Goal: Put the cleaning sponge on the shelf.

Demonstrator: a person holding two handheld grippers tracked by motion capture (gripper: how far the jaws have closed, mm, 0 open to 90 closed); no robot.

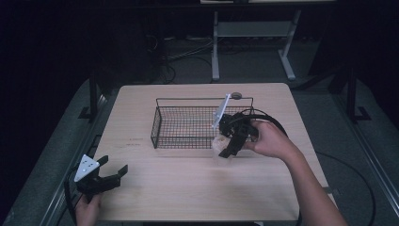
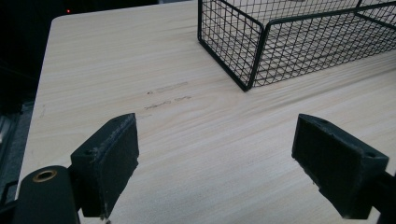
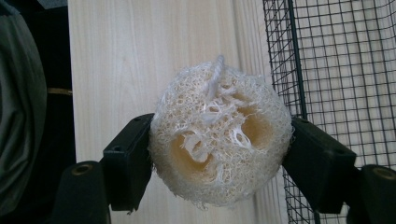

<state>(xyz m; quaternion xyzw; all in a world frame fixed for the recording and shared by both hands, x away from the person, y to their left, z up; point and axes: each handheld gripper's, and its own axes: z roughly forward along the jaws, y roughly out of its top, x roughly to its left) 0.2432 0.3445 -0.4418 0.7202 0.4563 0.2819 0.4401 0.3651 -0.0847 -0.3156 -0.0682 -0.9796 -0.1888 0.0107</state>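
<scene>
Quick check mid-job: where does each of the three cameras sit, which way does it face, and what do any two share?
High view: above the person's side, facing forward and down on the table; both forearms and grippers show.
Left gripper view: on the left gripper, jaws wide apart, facing the wire basket.
Right gripper view: on the right gripper, jaws clamping the loofah.
All three share the basket.

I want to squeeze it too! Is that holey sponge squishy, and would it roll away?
The sponge is probably light and springy: it's an open web of fibres. The right tool grips it without crushing it. Its round shape might roll.
</scene>
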